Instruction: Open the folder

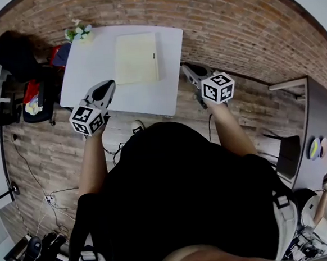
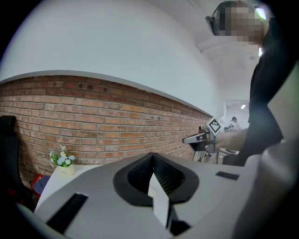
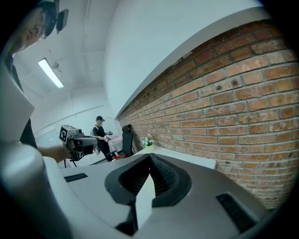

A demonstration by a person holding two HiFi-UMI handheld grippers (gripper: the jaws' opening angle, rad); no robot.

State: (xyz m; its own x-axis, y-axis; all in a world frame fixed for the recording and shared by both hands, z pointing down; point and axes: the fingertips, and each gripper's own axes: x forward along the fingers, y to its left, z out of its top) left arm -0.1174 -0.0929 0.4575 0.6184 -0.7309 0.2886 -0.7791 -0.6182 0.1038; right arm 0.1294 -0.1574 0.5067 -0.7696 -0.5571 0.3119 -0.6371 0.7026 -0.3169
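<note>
A pale yellow folder [image 1: 137, 58] lies closed and flat on the white table [image 1: 91, 65], towards its far side. My left gripper [image 1: 107, 86] hovers over the table's near left edge, jaws shut with nothing between them. My right gripper [image 1: 187, 69] hangs just off the table's right edge, also shut and empty. In the left gripper view the closed jaws [image 2: 153, 158] point at the brick wall, with the right gripper [image 2: 202, 138] off to the side. In the right gripper view the closed jaws [image 3: 150, 159] point along the table, and the left gripper [image 3: 76, 139] shows at left. Neither gripper view shows the folder.
A small pot of flowers [image 1: 78, 32] stands at the table's far left corner. A black chair [image 1: 15, 53] and red items [image 1: 33, 89] sit left of the table. A dark desk [image 1: 316, 122] stands at right. Cables [image 1: 42, 196] lie on the floor. A person [image 3: 99, 133] stands far off.
</note>
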